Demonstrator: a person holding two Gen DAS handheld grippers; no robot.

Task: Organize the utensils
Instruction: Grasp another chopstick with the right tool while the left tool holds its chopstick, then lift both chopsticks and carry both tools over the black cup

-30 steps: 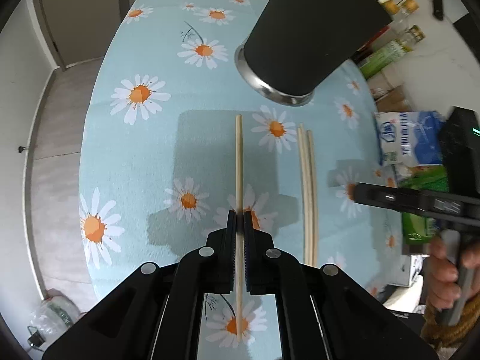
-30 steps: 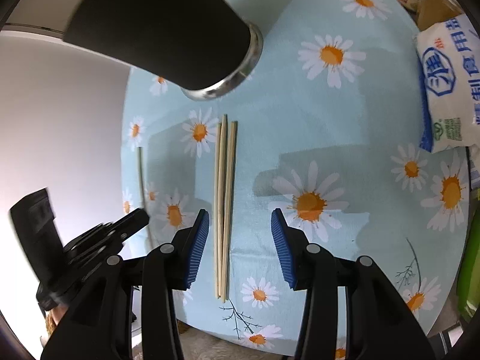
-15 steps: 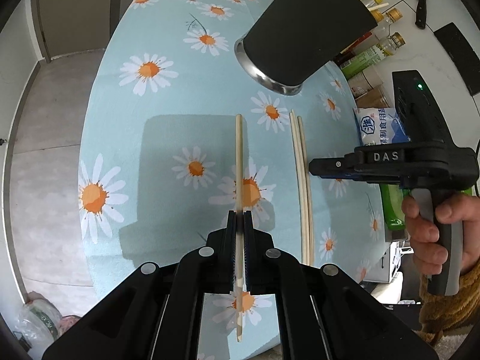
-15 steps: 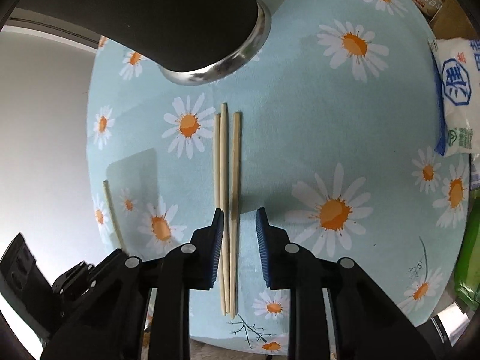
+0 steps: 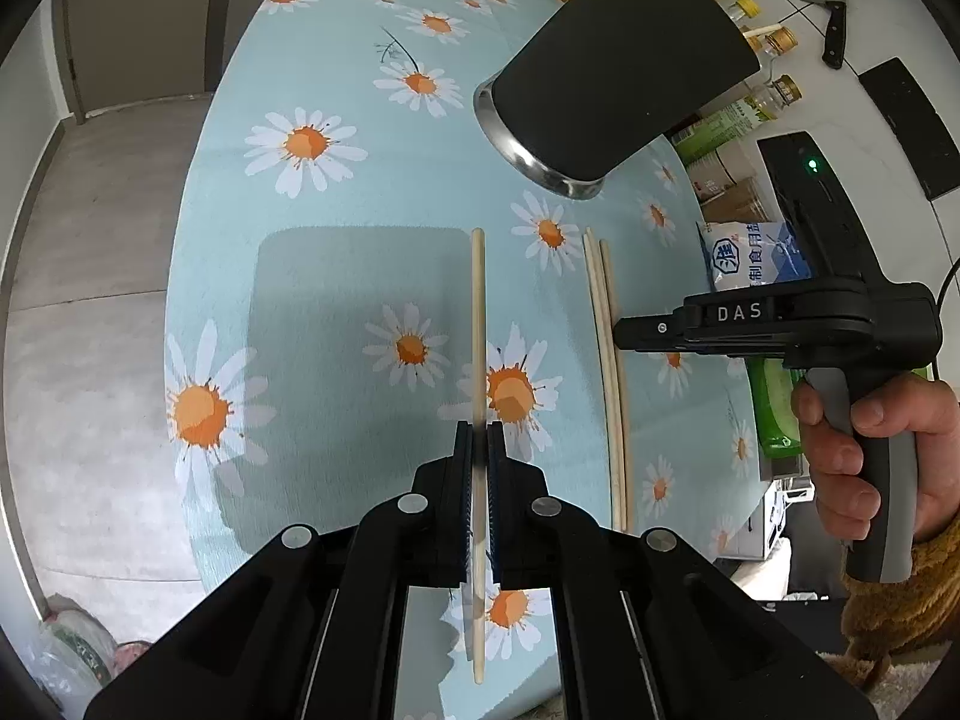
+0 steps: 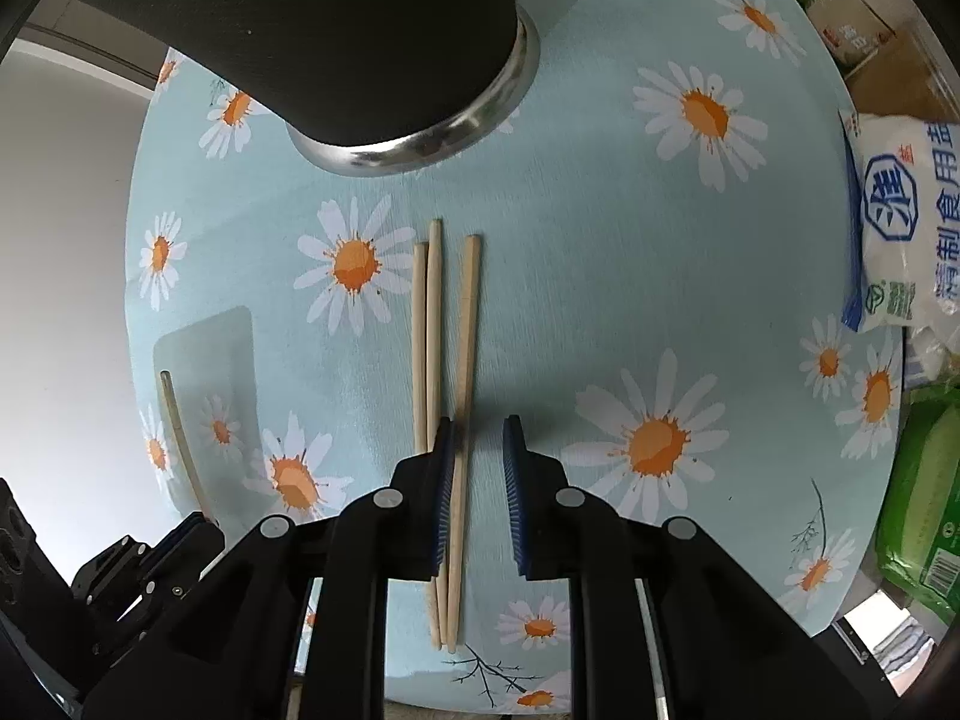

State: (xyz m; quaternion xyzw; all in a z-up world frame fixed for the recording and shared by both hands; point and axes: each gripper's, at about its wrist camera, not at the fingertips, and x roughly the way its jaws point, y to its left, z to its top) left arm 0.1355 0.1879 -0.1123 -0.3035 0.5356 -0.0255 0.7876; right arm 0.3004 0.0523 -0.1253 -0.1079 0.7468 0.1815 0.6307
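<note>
The left gripper (image 5: 478, 450) pinches one chopstick (image 5: 477, 324) above the daisy cloth (image 5: 336, 276). The right gripper (image 6: 477, 468), its jaws just narrowing, straddles the rightmost of three chopsticks (image 6: 467, 360) lying before the black holder (image 6: 360, 60), seemingly not yet gripping.

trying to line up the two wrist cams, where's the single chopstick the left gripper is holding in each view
Left wrist view: the single chopstick runs up the centre, clamped in the left gripper.
Right wrist view: same chopstick at the far left, thin and curved.
Shared landmark: the black cup on the tablecloth.
</note>
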